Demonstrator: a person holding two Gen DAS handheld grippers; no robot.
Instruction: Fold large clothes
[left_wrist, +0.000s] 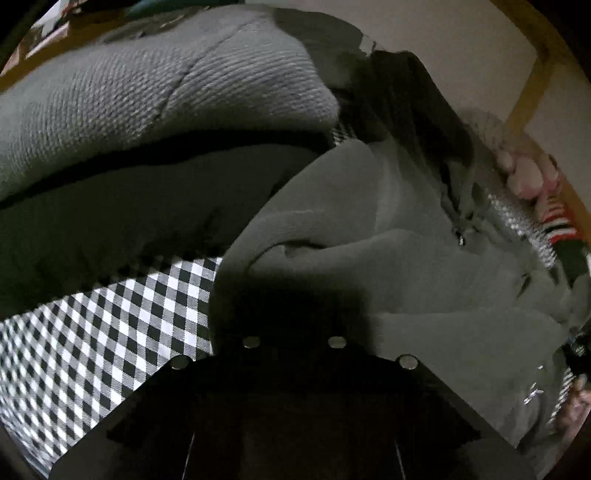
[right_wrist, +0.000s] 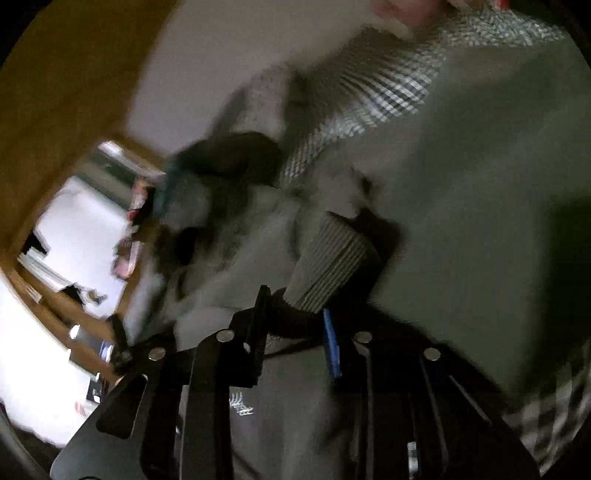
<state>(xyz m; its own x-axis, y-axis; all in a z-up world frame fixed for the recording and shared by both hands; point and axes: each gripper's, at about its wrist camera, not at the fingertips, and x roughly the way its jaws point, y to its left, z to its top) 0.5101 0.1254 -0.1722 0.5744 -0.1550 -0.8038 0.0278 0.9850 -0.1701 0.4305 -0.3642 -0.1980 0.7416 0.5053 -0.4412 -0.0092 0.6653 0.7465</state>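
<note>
A large grey sweatshirt (left_wrist: 406, 258) lies crumpled on a black-and-white checked cloth (left_wrist: 110, 332). My left gripper (left_wrist: 293, 314) is sunk into the sweatshirt's near edge. Its fingertips are lost in shadow, and the fabric bunches just above them. In the right wrist view the same sweatshirt (right_wrist: 480, 184) fills the right side, with a small white logo (right_wrist: 242, 408) near the bottom. My right gripper (right_wrist: 295, 310) is shut on the ribbed sleeve cuff (right_wrist: 328, 266), which stands up between the black finger and the blue-padded one.
A thick grey waffle-knit fabric (left_wrist: 147, 92) hangs over the upper left. A pink soft thing (left_wrist: 528, 173) and a red-striped item (left_wrist: 557, 221) lie at the far right. A person's hand (left_wrist: 576, 398) shows at the right edge. Wooden framing (right_wrist: 74, 92) and a cluttered bright surface (right_wrist: 74, 229) lie to the left.
</note>
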